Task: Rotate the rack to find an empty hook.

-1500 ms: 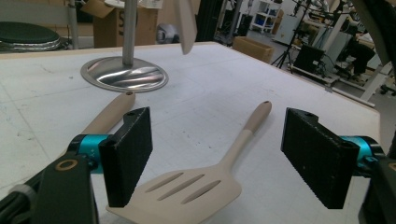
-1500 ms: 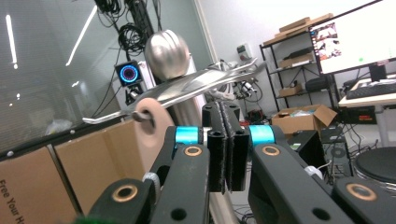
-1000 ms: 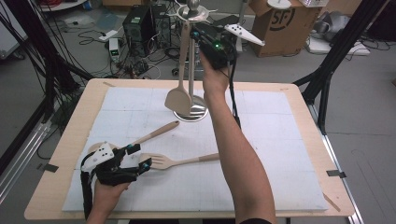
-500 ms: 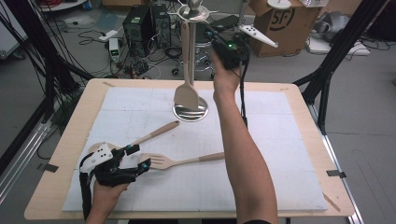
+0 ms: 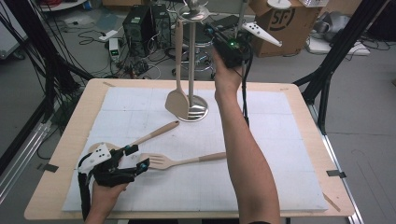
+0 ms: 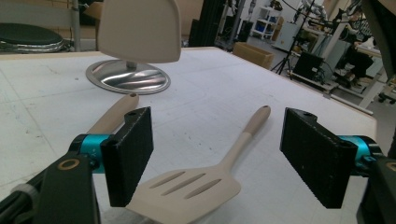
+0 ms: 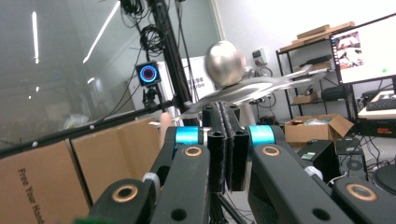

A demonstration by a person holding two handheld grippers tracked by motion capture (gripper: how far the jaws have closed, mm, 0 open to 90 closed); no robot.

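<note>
Right tool (image 5: 219,35) up by the stand top (image 5: 195,10) — jaws fully closed, nothing held. Left tool (image 5: 135,158) wide open, empty, straddling the slotted spatula (image 5: 161,162) on the surface (image 5: 289,154).

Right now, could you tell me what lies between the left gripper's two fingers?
The slotted head of the wooden spatula lies on the white mat between the open left gripper's fingers, untouched by either. The left gripper view shows this.
</note>
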